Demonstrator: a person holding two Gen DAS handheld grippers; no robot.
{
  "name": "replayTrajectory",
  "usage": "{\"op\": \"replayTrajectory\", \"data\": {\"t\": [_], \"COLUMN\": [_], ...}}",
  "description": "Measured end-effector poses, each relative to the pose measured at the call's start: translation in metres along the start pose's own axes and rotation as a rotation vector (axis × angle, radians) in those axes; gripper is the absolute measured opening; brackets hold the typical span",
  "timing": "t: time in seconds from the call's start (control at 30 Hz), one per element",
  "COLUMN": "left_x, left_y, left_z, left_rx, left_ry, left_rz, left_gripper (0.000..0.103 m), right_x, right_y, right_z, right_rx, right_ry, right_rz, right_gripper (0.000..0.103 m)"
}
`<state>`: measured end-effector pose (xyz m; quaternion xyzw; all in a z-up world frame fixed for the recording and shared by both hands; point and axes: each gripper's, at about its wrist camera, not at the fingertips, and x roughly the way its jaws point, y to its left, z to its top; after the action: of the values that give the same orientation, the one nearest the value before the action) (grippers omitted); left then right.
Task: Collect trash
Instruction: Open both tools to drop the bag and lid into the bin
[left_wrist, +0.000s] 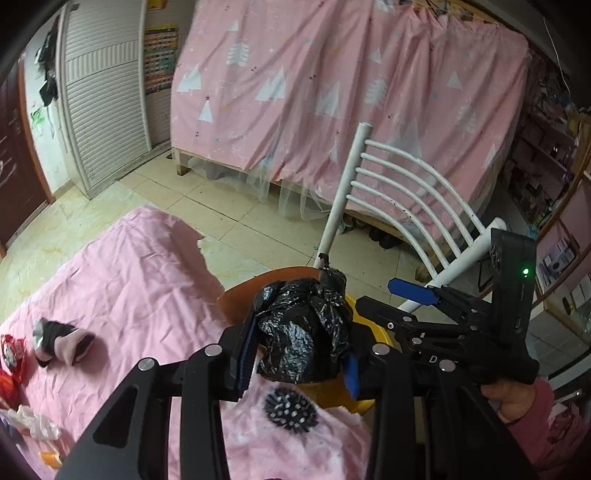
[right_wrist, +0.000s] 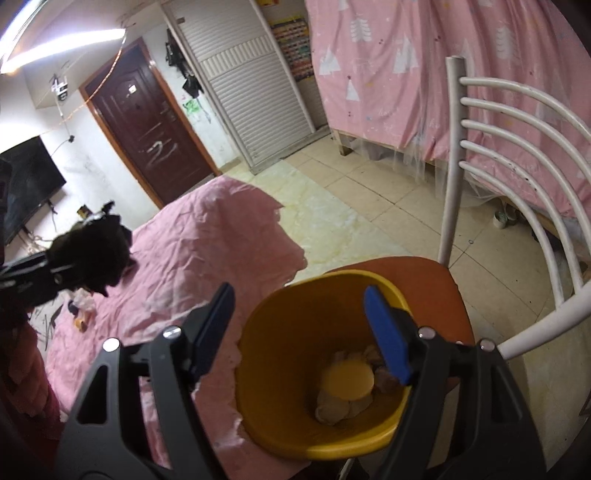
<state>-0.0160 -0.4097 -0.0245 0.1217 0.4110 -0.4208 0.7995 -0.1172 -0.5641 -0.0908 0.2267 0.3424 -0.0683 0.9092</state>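
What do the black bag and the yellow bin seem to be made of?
Black bag: thin plastic film, probably; it is glossy, crumpled, with sharp creases and bright highlights. Yellow bin: likely moulded hard plastic; its wall is smooth and evenly coloured, with a soft sheen.

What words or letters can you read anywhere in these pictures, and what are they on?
"D" on the body of the right gripper, white on black, in the left wrist view.
Red snack wrappers on the pink tablecloth: print too blurred to read.
Colourful wall chart beside the slatted wardrobe: too small to read.
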Motion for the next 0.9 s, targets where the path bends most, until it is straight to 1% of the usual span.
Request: {"op": "replayTrajectory", "data": {"t": [0.1, 0.17, 0.2, 0.23, 0.3, 0.47, 0.6, 0.9], "left_x": [0.008, 0.014, 0.016, 0.018, 0.022, 0.026, 0.020, -0.002], "left_y": [-0.011, -0.018, -0.020, -0.023, -0.026, -0.026, -0.021, -0.001], "left_z": [0.003, 0.006, 0.007, 0.008, 0.010, 0.009, 0.008, 0.005], "left_rx": [0.018, 0.024, 0.025, 0.025, 0.024, 0.016, 0.003, -0.030], "left_ry": [0.002, -0.003, -0.006, -0.006, -0.007, 0.005, 0.001, -0.035], "left_rz": [-0.010, -0.019, -0.023, -0.029, -0.028, -0.023, -0.017, -0.009], "left_gripper": [0.029, 0.031, 0.036, 0.046, 0.056, 0.057, 0.057, 0.057], "right_x": [-0.005, -0.009, -0.010, -0.014, -0.018, -0.025, -0.025, -0.011], "right_y": [-0.006, -0.010, -0.012, -0.015, -0.019, -0.027, -0.026, 0.004], "right_z": [-0.002, -0.003, -0.003, -0.003, -0.004, -0.008, -0.007, 0.006], "right_rx": [0.022, 0.037, 0.043, 0.056, 0.070, 0.089, 0.087, 0.013], "right_ry": [-0.013, -0.026, -0.032, -0.043, -0.054, -0.063, -0.065, -0.052], "right_rz": [-0.008, -0.018, -0.021, -0.029, -0.036, -0.053, -0.053, -0.021], "right_gripper": [0.070, 0.070, 0.070, 0.070, 0.070, 0.071, 0.073, 0.074]}}
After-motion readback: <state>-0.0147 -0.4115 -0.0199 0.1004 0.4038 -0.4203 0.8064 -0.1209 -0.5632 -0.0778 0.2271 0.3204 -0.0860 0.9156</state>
